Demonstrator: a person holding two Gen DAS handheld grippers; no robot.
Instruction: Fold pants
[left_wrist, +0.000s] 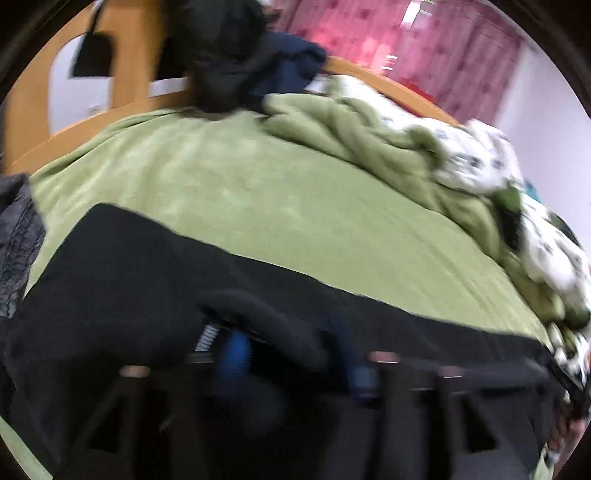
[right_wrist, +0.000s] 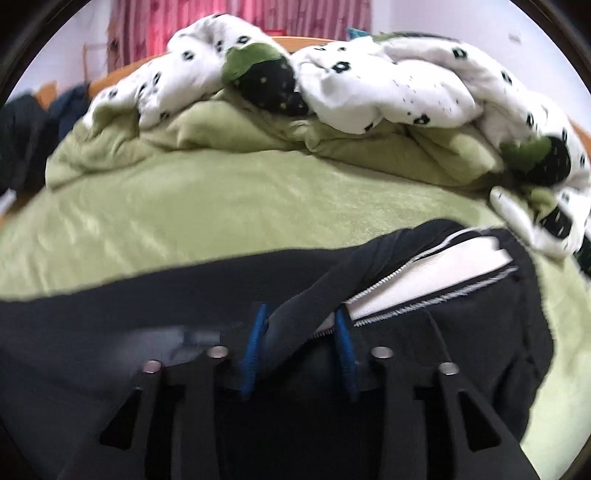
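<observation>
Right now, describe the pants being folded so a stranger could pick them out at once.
Start at the bed with the green blanket. A white spotted quilt is bunched at the far side; the pants lie across the near edge, with both grippers on them. They are the only flat black garment there, showing a white lining at the opened top beside the right gripper.

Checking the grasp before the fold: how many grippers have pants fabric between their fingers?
2. The left gripper pinches a bunched ridge of the black pants; the right gripper holds an edge by the white lining.
</observation>
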